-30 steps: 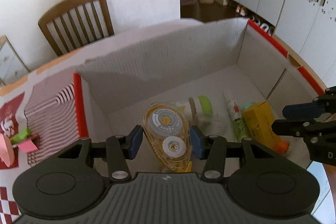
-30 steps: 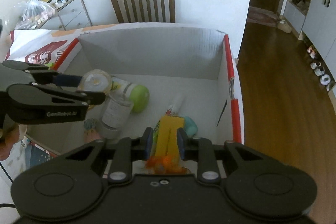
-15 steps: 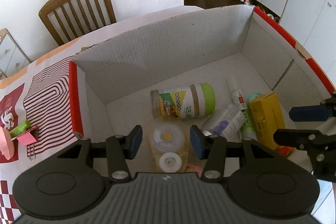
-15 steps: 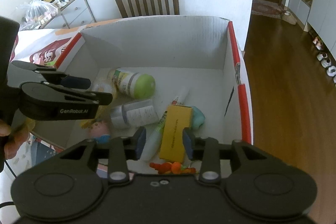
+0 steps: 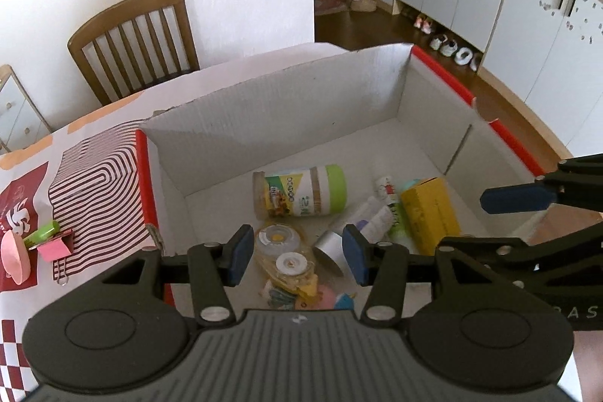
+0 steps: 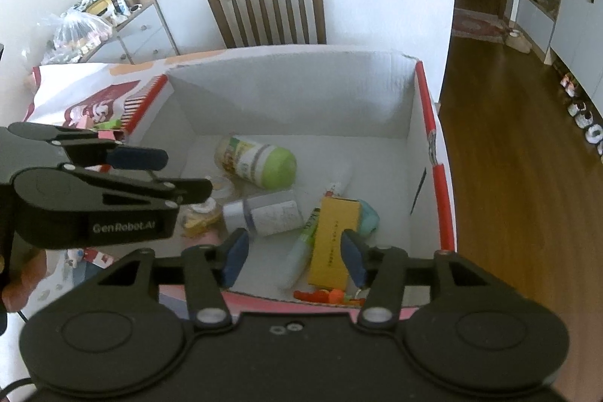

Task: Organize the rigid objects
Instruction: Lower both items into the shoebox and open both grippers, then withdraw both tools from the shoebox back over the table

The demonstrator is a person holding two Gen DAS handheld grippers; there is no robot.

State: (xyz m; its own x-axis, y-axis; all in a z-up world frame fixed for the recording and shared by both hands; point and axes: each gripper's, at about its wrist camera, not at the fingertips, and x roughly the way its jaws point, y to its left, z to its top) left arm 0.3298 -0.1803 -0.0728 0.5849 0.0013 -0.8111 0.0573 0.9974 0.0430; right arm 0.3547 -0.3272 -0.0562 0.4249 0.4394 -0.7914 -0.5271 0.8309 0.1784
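We have just let go with both tools. Our left gripper (image 5: 296, 259), fingers spread and empty, has lifted off the clear yellow tape dispenser (image 5: 283, 257), now lying in the white cardboard box (image 5: 286, 108). Our right gripper (image 6: 294, 260) is opening above the released yellow carton (image 6: 333, 242).

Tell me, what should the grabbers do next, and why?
Probably the left gripper should swing over to the pink clip on the tablecloth: it is empty above the box, and that clip lies outside it.
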